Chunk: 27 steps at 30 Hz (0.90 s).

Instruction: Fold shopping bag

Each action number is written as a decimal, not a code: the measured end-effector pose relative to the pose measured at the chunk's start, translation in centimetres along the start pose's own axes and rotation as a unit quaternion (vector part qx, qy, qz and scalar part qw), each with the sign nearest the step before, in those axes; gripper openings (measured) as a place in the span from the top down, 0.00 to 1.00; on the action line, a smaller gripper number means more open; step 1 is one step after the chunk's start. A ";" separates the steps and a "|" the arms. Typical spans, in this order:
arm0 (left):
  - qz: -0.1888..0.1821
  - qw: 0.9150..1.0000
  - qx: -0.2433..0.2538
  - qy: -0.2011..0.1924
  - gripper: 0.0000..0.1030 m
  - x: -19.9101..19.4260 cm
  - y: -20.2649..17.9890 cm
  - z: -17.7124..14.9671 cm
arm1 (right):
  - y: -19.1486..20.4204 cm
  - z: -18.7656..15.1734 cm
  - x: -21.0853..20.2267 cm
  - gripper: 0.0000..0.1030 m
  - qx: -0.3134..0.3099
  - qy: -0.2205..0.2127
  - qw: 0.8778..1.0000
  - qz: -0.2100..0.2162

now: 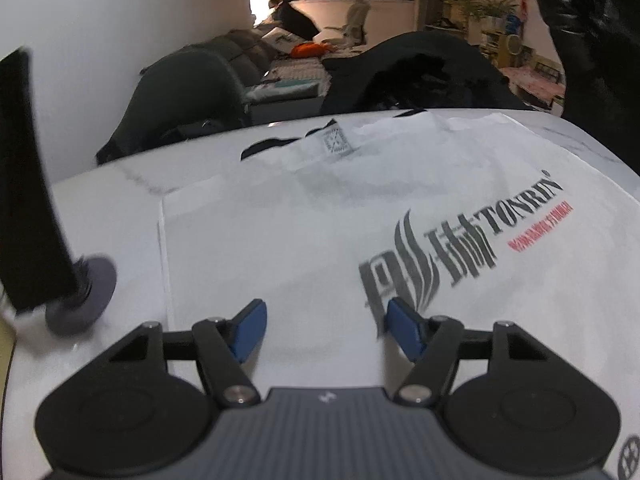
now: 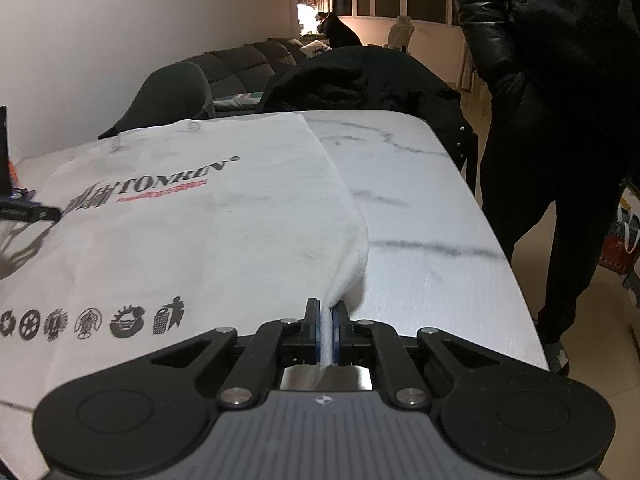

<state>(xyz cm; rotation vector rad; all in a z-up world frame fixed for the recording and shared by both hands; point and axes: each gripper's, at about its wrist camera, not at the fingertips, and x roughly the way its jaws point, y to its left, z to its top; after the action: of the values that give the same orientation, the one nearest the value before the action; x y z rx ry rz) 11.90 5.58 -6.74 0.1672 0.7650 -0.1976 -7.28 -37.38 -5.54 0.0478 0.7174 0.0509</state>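
Observation:
A white fabric shopping bag (image 1: 320, 220) with dark TONRIN lettering and red small print lies flat on a white marble table (image 2: 420, 200). My left gripper (image 1: 324, 328) hovers open over the bag's near part, blue pads wide apart with nothing between them. In the right wrist view the bag (image 2: 200, 220) spreads to the left, with a row of small dark icons near its edge. My right gripper (image 2: 327, 320) is shut on the bag's right edge, which rises in a pinched ridge into the jaws. The other gripper (image 2: 24, 210) shows at the far left of that view.
A black stand with a round grey base (image 1: 80, 292) sits on the table at the left. Dark chairs draped with black clothing (image 1: 420, 76) line the far edge. A person in a black jacket (image 2: 560, 100) stands beside the table's right side. A sofa (image 1: 256, 52) lies beyond.

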 end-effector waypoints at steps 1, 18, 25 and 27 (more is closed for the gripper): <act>-0.001 1.000 0.003 -0.003 0.37 0.3 0.0 0.2 | 0.2 -0.3 -0.3 0.93 0.001 -0.002 1.000 0.001; 0.022 1.000 0.005 0.016 0.25 -0.3 2.8 0.3 | 1.7 -1.9 -3.2 0.90 -0.007 0.014 1.000 0.016; 0.028 0.999 0.002 0.040 0.24 -0.7 4.8 -0.2 | 1.0 -0.6 -4.5 0.67 -0.013 0.002 1.000 0.006; 0.023 0.999 -0.002 0.044 0.29 -0.7 4.9 -0.3 | 0.9 0.3 -4.1 0.63 -0.020 0.000 1.000 -0.003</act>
<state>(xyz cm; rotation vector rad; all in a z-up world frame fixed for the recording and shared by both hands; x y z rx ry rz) 12.38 10.45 -6.10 0.1907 0.8479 -0.1453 -10.17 -36.78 -2.55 0.0073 0.7167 0.0603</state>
